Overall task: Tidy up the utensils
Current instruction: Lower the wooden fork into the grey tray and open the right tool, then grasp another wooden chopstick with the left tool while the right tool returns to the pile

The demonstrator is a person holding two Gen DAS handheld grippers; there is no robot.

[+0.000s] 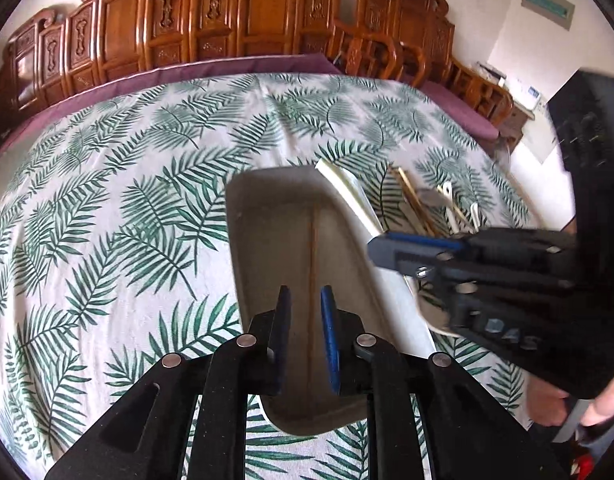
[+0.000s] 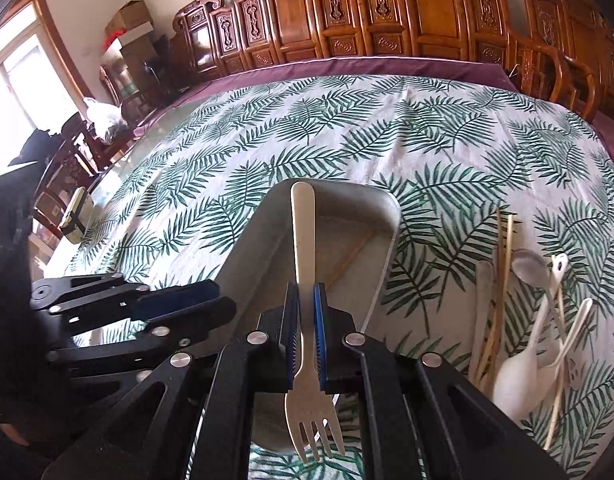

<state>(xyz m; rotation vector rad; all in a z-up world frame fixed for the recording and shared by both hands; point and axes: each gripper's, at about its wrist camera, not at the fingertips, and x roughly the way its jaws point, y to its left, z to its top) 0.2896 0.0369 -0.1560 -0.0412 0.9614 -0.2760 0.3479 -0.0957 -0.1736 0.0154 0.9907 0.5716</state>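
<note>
1. the right gripper (image 2: 305, 308) is clenched on a pale fork (image 2: 303, 292), the pads pressing the handle near its middle; the tines point back toward the camera and the handle end points forward over the grey tray (image 2: 389, 200).
2. the left gripper (image 1: 305, 300) holds nothing; its jaws stand slightly parted with only the tray (image 1: 243, 216) visible between them. it hangs over the near part of the tray.
3. inside the tray lies one thin wooden chopstick (image 2: 349, 256). the remaining utensils (image 2: 535, 320), namely spoons, chopsticks and a flat pale piece, lie in a loose pile on the leaf-print tablecloth (image 2: 307, 128) of the table, to the right of the tray.
4. likely step in hand: placing the fork into the tray.
5. lower the fork until it is nearly flat above the tray floor before releasing; a drop from height may make it bounce out.
6. align the fork parallel to the chopstick, beside it rather than across it.
7. keep the left gripper clear of the fork's descent path, since both grippers sit close together over the tray.
</note>
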